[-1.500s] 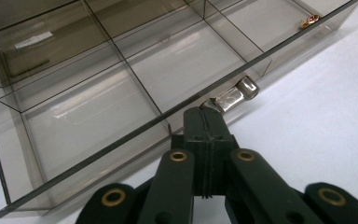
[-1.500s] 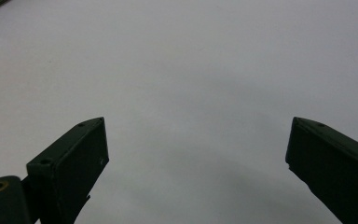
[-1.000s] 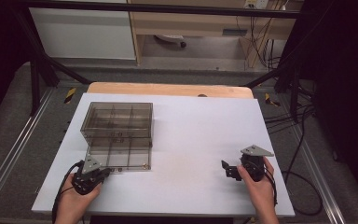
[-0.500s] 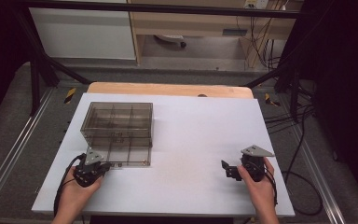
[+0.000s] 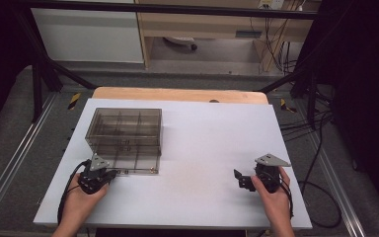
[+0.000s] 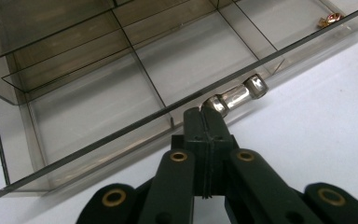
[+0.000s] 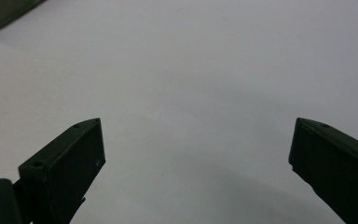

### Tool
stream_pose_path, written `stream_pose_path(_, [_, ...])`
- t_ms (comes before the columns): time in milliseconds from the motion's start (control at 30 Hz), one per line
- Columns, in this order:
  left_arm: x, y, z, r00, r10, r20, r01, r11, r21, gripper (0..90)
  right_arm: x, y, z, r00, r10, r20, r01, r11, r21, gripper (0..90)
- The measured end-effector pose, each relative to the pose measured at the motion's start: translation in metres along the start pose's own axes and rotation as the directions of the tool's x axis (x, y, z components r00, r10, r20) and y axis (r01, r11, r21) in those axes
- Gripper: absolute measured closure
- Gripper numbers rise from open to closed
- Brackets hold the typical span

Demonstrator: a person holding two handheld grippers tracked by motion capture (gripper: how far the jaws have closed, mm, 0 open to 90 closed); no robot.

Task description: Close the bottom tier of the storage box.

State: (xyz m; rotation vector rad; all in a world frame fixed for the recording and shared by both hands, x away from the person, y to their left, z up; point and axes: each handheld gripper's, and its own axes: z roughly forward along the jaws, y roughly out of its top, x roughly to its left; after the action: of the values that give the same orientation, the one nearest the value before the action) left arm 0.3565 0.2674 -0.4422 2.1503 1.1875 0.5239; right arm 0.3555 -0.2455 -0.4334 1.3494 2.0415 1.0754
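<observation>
Two grippers in play, and my left gripper (image 6: 204, 116) has crept in toward the smoky clear organizer box (image 5: 124, 134) since a moment ago; its jaws are pressed together now, tips right at the metal knob (image 6: 237, 95) on the near drawer front, so a pull looks set up. My right gripper (image 5: 244, 180) waits wide apart over bare white desk (image 5: 207, 148).

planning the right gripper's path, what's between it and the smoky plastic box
Bare white table in the high view, from the right gripper to the box.
</observation>
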Motion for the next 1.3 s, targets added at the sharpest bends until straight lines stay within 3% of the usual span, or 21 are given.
stream_pose_path(400, [0.0025,0.0024,0.0034,1.0,-0.003,-0.008,0.003,1.0,-0.003,89.9,0.0036,0.0053,0.0068,0.9988,-0.028,-0.04,0.027,0.999,-0.019,4.4])
stream_pose_path(1000, [0.0091,0.0014,0.003,0.9998,-0.019,0.0,0.019,0.9997,0.018,89.9,0.0032,0.0046,0.0069,0.9996,-0.021,-0.02,0.021,1.0,-0.008,3.7])
stream_pose_path(1300, [0.0079,0.0062,0.0004,0.9999,0.01,-0.013,-0.009,0.9996,0.027,89.9,0.0026,0.0043,0.0085,0.9992,-0.029,-0.026,0.029,1.0,-0.002,3.6])
